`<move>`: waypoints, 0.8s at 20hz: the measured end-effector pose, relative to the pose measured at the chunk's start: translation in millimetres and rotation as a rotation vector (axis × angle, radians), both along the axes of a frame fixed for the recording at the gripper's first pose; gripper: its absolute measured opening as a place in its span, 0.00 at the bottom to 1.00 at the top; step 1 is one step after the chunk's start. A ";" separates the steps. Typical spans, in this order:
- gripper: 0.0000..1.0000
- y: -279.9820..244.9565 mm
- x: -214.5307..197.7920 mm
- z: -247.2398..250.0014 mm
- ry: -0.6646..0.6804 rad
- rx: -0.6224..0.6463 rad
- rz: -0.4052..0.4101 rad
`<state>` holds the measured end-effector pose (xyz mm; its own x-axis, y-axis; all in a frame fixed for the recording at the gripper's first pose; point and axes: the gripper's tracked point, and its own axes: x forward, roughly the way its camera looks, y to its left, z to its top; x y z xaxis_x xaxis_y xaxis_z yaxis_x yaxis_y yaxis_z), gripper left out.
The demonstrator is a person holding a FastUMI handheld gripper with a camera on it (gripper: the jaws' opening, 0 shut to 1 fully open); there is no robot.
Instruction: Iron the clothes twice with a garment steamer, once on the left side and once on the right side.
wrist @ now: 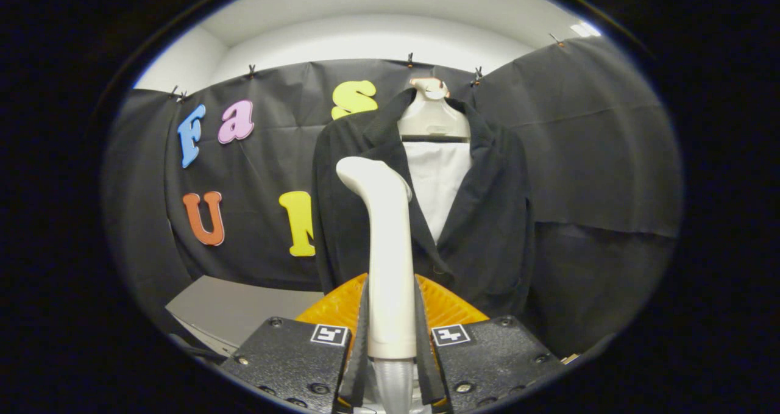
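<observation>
Black cloth wall [262, 176]: hangs behind everything, pinned along its top edge; forms the backdrop to the left of the garment.
Grey surface [237, 307]: low, left of the fingers, under the cloth wall; nothing seen resting on it.
Gripper [392, 341]: fingers pressed in on the steamer's handle from both sides, one finger each side, pinching it.
Garment steamer [390, 249]: pale, long body standing upright between the fingers; long axis runs up and away from the gripper; bent head at the top leans over to the left.
Steamer head position: overlaps the jacket's left front panel as seen from the gripper, just beside the lapel; whether it touches the cloth cannot be told.
Dark jacket [487, 231]: the task's clothing, hung straight ahead of and beyond the fingers, a little to the right of the steamer's line; long axis vertical, parallel to the steamer body.
White shirt front [437, 182]: shows in the open V between the lapels, just right of the steamer head.
Pale hanger form [432, 115]: at the top of the jacket, carrying it by the collar, above and right of the steamer head.
Key relation: judged, the head sits high on the left-hand panel, so a downward stroke would follow the shared vertical axis; the right-hand panel lies across the shirt front, still to be reached by shifting right.
</observation>
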<state>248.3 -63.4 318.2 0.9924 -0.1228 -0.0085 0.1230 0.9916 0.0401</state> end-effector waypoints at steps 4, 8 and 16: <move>0.37 -2.5 2.9 -19.9 0.025 -0.016 -0.006; 0.37 -6.5 5.3 -47.6 0.064 -0.010 -0.026; 0.37 -16.0 2.6 -100.3 0.142 -0.014 -0.056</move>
